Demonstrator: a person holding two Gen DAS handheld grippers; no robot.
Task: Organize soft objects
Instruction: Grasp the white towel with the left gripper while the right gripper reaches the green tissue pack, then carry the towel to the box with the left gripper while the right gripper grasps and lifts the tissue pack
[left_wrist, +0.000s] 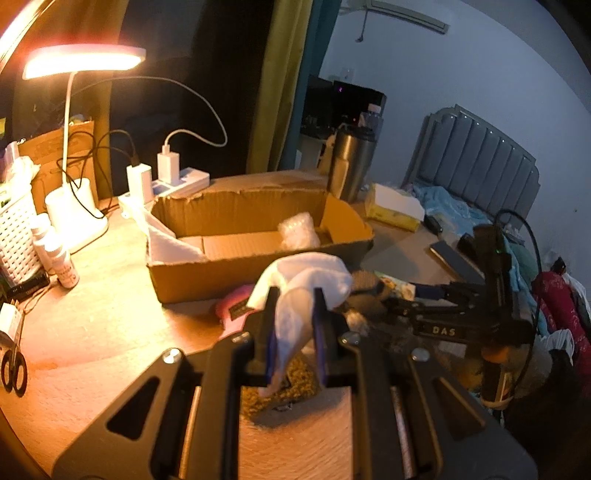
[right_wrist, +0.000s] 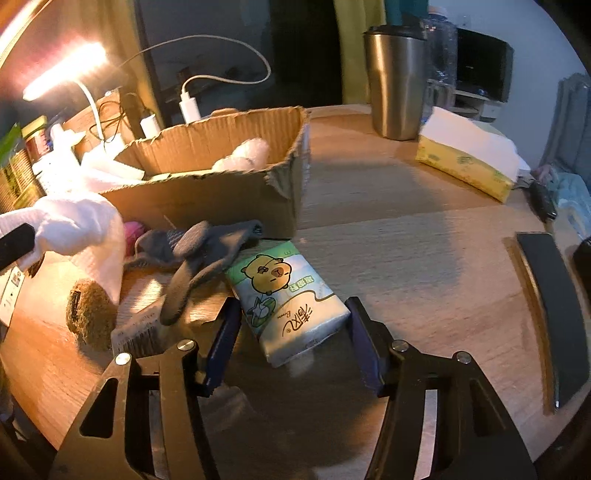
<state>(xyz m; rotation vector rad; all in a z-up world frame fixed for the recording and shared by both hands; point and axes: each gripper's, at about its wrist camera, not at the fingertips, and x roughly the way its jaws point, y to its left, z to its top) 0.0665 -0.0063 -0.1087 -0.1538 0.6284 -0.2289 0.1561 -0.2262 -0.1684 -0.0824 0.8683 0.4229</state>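
My left gripper (left_wrist: 295, 295) is shut on a white cloth (left_wrist: 306, 280) and holds it above the table, just in front of the open cardboard box (left_wrist: 255, 273). The cloth also shows at the left of the right wrist view (right_wrist: 81, 225). The box (right_wrist: 207, 192) holds a white fluffy item (left_wrist: 299, 230) and white fabric (left_wrist: 166, 243). My right gripper (right_wrist: 291, 314) is open around a tissue pack with a cartoon bear (right_wrist: 284, 299) lying on the table. A grey sock (right_wrist: 199, 254), a pink item (left_wrist: 231, 306) and an olive fuzzy item (right_wrist: 90, 314) lie nearby.
A lit desk lamp (left_wrist: 74, 206), a power strip with chargers (left_wrist: 162, 181), a white basket (left_wrist: 16, 232) and scissors (left_wrist: 13, 369) stand at the left. A steel tumbler (right_wrist: 395, 81) and a yellow tissue box (right_wrist: 469, 162) are behind. A dark flat slab (right_wrist: 554, 310) lies right.
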